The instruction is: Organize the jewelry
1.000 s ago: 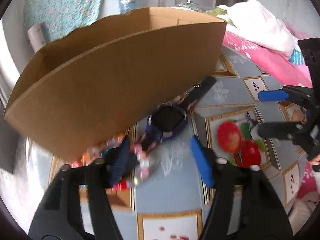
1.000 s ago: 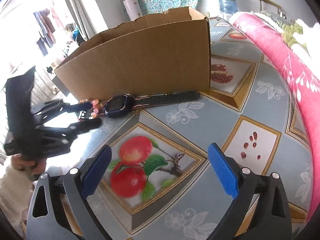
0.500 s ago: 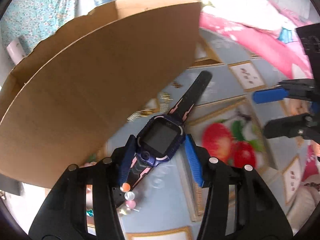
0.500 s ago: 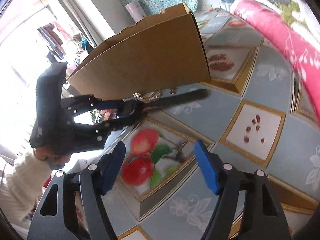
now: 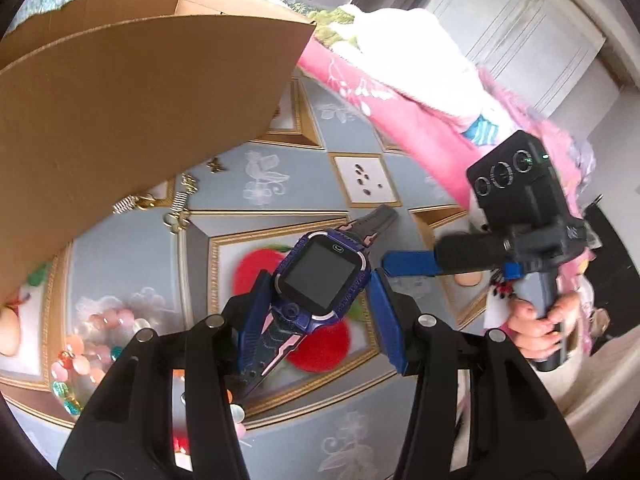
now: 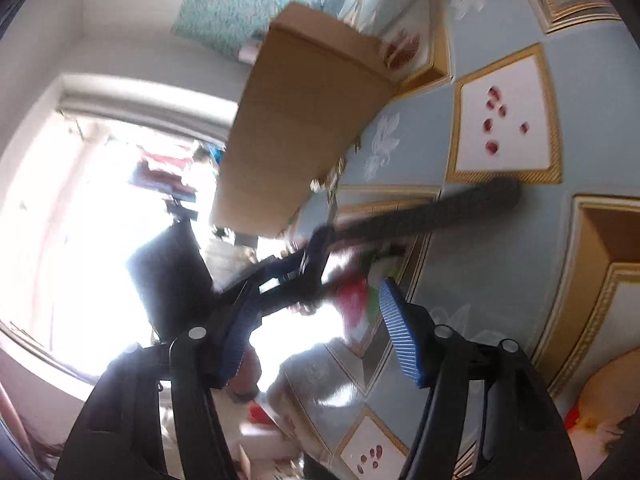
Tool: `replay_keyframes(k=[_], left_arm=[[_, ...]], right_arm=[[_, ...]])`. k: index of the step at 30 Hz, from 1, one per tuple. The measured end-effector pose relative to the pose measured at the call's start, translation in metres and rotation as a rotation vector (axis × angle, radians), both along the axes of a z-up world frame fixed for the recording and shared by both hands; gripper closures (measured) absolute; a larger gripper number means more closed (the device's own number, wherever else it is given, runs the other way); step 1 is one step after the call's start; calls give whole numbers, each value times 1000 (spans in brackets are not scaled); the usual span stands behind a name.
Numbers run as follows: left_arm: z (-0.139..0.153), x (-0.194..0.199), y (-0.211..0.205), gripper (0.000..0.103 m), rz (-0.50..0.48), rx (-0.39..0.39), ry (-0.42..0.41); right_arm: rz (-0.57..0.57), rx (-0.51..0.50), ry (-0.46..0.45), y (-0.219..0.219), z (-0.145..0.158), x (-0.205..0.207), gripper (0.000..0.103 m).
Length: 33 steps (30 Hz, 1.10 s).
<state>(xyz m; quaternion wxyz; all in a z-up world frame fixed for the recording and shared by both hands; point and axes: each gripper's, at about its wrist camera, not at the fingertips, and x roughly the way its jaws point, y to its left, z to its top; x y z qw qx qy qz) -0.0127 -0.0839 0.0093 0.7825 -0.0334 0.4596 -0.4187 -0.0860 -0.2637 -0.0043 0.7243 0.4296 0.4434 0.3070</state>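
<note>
My left hand-held gripper is holding the watch. Its ribbed blue pads press both sides of the case, a glossy, rounded purple square with a dark screen. The watch is lifted off the tabletop. One rubbery strap, with pink zigzag lines, runs back towards 7 o'clock between the black fingers. The other, plain and dark, points out to 1 o'clock.

My right hand-held gripper stands at a middling width. Its jaws have just been closing and nothing is between them. In the left view it comes in from 3 o'clock, its blue tip just beside the watch but apart from it, with a hand wrapped round the handle.

The tabletop wears a shiny printed cloth of pale blue panels, gold picture-frame borders and red fruit. A plain cardboard box with a matte, raw-cut rim fills the 10 o'clock side. Its near wall stands tall, its corner at 12 o'clock. Small gold trinkets, some coiled like springs, lie on the cloth along the foot of that wall. At 8 o'clock is a heap of round glassy beads in pink, orange and teal.

Bare cloth lies open from under the watch out to 1 o'clock, as far as a soft pink blanket that edges the tabletop from 12 to 3 o'clock. The right view is blurred, with glaring window light at 9 o'clock.
</note>
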Motion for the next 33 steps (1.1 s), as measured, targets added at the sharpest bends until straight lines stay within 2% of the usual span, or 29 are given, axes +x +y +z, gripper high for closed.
replay_keyframes(k=[3, 6, 8, 11, 15, 17, 21, 24, 31, 33], left_arm=[[-1, -7, -3, 55, -16, -12, -16], [0, -19, -1, 55, -32, -15, -36], [-1, -25, 1, 55, -44, -12, -41], [-4, -36, -3, 55, -71, 36, -66], [-10, -43, -8, 56, -80, 90, -101], [-9, -44, -6, 55, -77, 101, -104], [-7, -49, 2, 46, -72, 144, -139], [-9, -56, 3, 44, -85, 208, -184], [-11, -68, 19, 44, -67, 346, -267], [-9, -66, 22, 44, -57, 332, -257]], right_arm=[[-17, 85, 5, -5, -4, 1, 42], [-17, 84, 24, -4, -10, 7, 56], [-11, 73, 46, -1, -15, 7, 71], [-25, 16, 53, 4, -18, 4, 89], [-34, -147, -31, 11, -8, -4, 100], [-44, -189, -45, 10, -4, -7, 100], [-65, -165, -56, -1, 0, -10, 100], [-74, -113, -103, -13, 13, -19, 100], [-51, -124, -203, -26, 53, -28, 100], [-21, -128, -215, -19, 62, -28, 100]])
